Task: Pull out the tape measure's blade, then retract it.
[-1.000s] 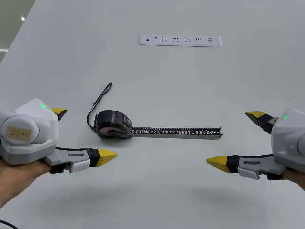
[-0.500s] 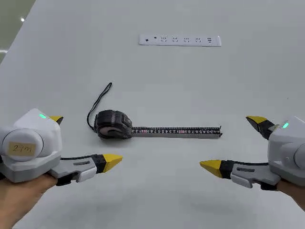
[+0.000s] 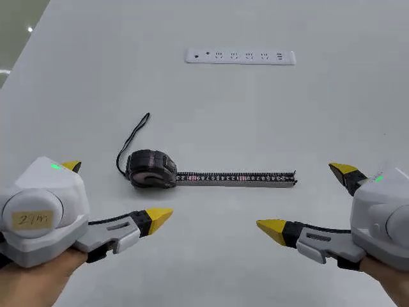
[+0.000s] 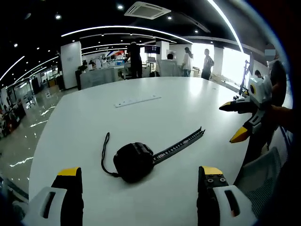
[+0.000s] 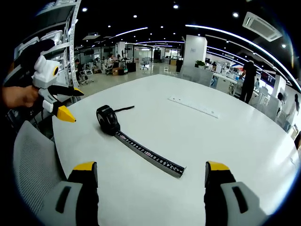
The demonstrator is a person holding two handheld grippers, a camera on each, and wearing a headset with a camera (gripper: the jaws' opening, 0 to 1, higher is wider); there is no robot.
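Note:
A black tape measure (image 3: 151, 169) lies on the white table (image 3: 211, 102), its blade (image 3: 236, 178) pulled out to the right and lying flat. A black wrist strap (image 3: 130, 138) curls away behind the case. My left gripper (image 3: 115, 193) hovers open at the near left, short of the case (image 4: 133, 161). My right gripper (image 3: 307, 199) hovers open at the near right, just beyond the blade's tip (image 5: 175, 170). Neither gripper touches the tape measure (image 5: 107, 119). Each gripper also shows in the other's view: the right gripper (image 4: 240, 121) and the left gripper (image 5: 68, 103).
A white power strip (image 3: 241, 56) lies flat at the far side of the table. A grey mesh chair (image 5: 30, 155) stands by the table's edge. Several people stand by desks in the office beyond.
Both grippers have drifted back toward me and slightly inward. The tape measure and its blade have not moved.

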